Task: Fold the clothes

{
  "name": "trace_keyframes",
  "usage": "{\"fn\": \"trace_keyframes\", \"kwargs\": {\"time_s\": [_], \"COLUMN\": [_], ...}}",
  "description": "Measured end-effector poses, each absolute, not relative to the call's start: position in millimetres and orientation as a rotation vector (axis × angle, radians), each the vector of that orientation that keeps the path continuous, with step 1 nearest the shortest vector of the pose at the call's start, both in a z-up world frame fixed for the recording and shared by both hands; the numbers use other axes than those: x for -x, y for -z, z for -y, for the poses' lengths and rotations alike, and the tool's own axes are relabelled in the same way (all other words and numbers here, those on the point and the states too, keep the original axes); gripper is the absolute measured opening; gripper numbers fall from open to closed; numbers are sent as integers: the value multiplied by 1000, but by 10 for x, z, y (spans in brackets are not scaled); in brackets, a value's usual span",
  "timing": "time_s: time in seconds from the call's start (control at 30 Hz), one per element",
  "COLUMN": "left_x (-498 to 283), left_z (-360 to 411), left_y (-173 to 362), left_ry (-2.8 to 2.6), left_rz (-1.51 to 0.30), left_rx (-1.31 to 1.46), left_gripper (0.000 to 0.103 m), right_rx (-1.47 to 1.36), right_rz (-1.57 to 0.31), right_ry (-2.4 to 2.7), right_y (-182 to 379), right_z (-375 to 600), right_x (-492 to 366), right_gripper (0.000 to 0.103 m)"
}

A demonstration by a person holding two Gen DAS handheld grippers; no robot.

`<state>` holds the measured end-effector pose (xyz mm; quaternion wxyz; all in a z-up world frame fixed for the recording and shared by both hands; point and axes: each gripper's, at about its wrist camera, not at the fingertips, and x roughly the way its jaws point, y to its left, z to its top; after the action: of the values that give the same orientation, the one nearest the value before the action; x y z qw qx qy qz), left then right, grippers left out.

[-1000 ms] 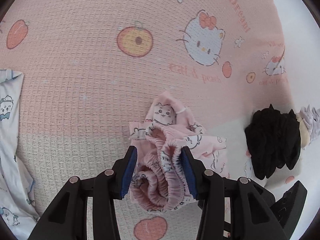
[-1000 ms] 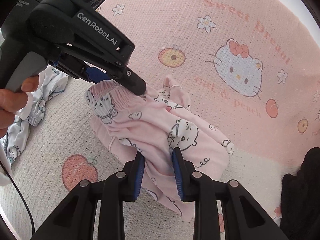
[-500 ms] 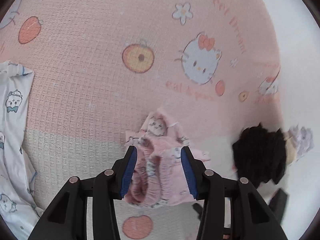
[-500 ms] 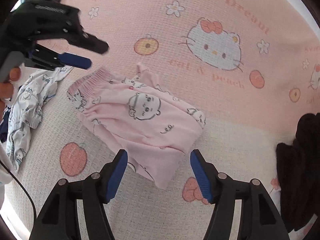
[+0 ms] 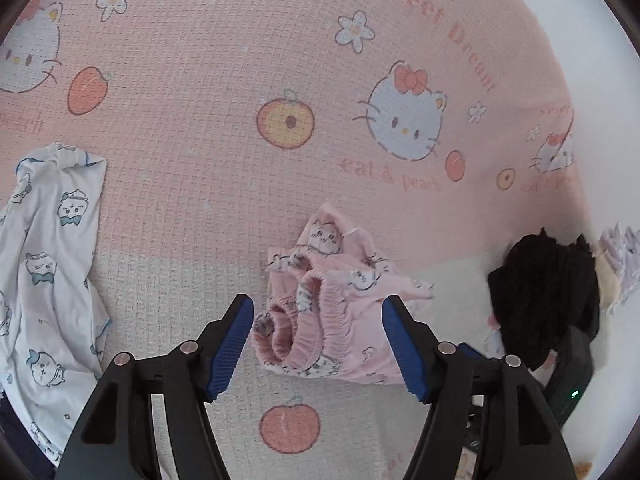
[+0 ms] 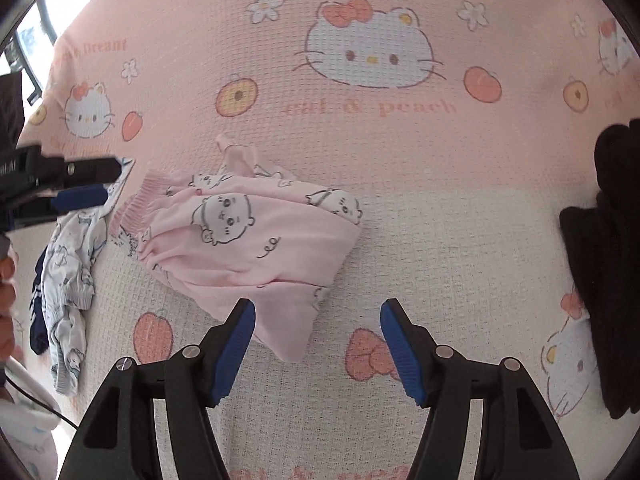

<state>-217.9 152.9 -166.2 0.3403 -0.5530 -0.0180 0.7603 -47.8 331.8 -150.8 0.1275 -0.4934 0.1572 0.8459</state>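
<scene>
Surface: one pink and cream waffle-weave blanket (image 5: 192,128) printed with cartoon cats, peaches, flowers and lettering, covering all I can see in both wrist views.

Garments, three counted:
- One pink printed pyjama piece (image 6: 248,240), folded into a loose bundle near the middle of the blanket, gathered waistband to the left in my right wrist view. It lies on the blanket, held by neither gripper.
- One white printed garment (image 5: 44,264), crumpled at the far left.
- One black garment (image 5: 548,292), heaped at the right, with a pale lilac item (image 5: 620,248) just beyond it; I cannot tell what that is.

Grippers, two:
- My left gripper (image 5: 318,344) has its jaws opening; the waistband end of the pink piece lies between the pads, and they clear it.
- My right gripper (image 6: 318,344) stands wide, one corner of the pink piece just beside its left pad.

A black device (image 5: 572,376) with a green light sits below the black heap.
</scene>
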Motion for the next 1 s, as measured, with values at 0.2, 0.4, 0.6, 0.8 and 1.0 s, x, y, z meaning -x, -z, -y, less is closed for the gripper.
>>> {"fn": "trace_keyframes", "kwargs": {"time_s": [0.2, 0.4, 0.6, 0.8, 1.0], "left_x": [2010, 1874, 1897, 1988, 2085], "left_z": [-1640, -1731, -1779, -1731, -1701], "left_y": [1739, 1793, 1962, 2093, 2332], "left_ry": [-2027, -2003, -1982, -1990, -1961], "left_rz": [-151, -212, -225, -180, -104], "left_rx": [1417, 1395, 1446, 1465, 1513], "left_gripper": [65, 65, 65, 65, 66], "right_rx": [1468, 1483, 1475, 1380, 1363], "right_rz": [-542, -698, -938, -1209, -1350], "right_ry": [-2441, -2429, -2403, -2346, -2288], "right_y": [1518, 1532, 1632, 1753, 1935], "right_z": [-3423, -3532, -3666, -3843, -3915], "right_x": [499, 532, 564, 531, 539], "right_gripper": [65, 65, 65, 73, 73]}}
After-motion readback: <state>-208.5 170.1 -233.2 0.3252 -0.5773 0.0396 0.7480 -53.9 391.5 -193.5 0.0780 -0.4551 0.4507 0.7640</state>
